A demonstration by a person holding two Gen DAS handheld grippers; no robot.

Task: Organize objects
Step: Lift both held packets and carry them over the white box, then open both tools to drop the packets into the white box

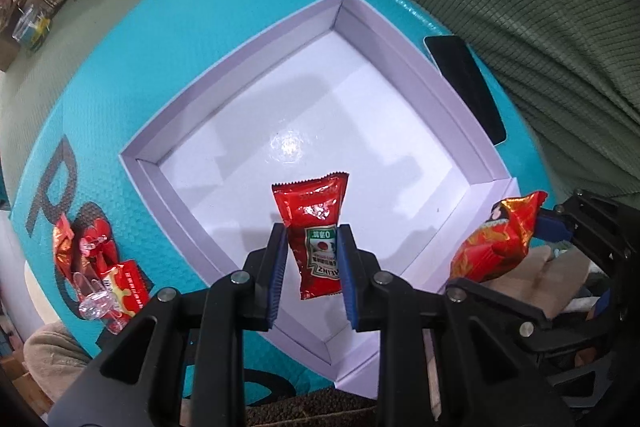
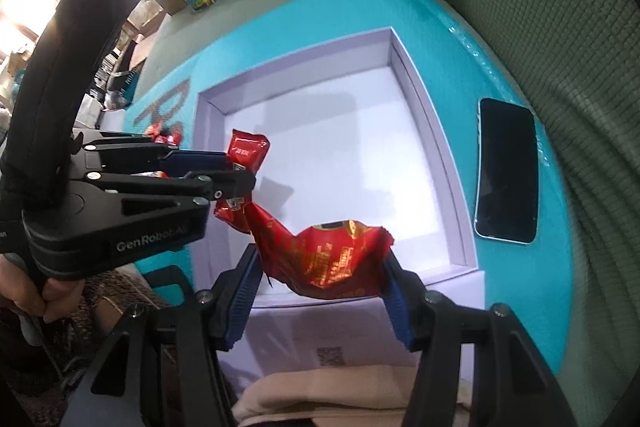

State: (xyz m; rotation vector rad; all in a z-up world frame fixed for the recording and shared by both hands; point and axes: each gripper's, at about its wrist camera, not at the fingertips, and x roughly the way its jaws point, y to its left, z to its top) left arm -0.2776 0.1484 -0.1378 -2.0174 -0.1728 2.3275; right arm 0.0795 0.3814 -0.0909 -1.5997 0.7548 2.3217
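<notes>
- Red ketchup packet (image 1: pixel 318 239) hangs upright over the white box (image 1: pixel 224 99).
- Red-and-gold snack packet (image 2: pixel 332 259) is crinkled, above the box's near edge.

ketchup sachet (image 1: pixel 318 239) glossy red plastic film, crinkled. snack packet (image 2: pixel 332 259) shiny foil, creased. box (image 1: pixel 236 39) smooth matt card, glossy floor. mat (image 1: pixel 160 39) teal, fine pebbled texture. phone (image 2: pixel 506 169) glossy glass. finger pads (image 1: pixel 347 275) blue ribbed rubber, gripper bodies matt black plastic.
</notes>
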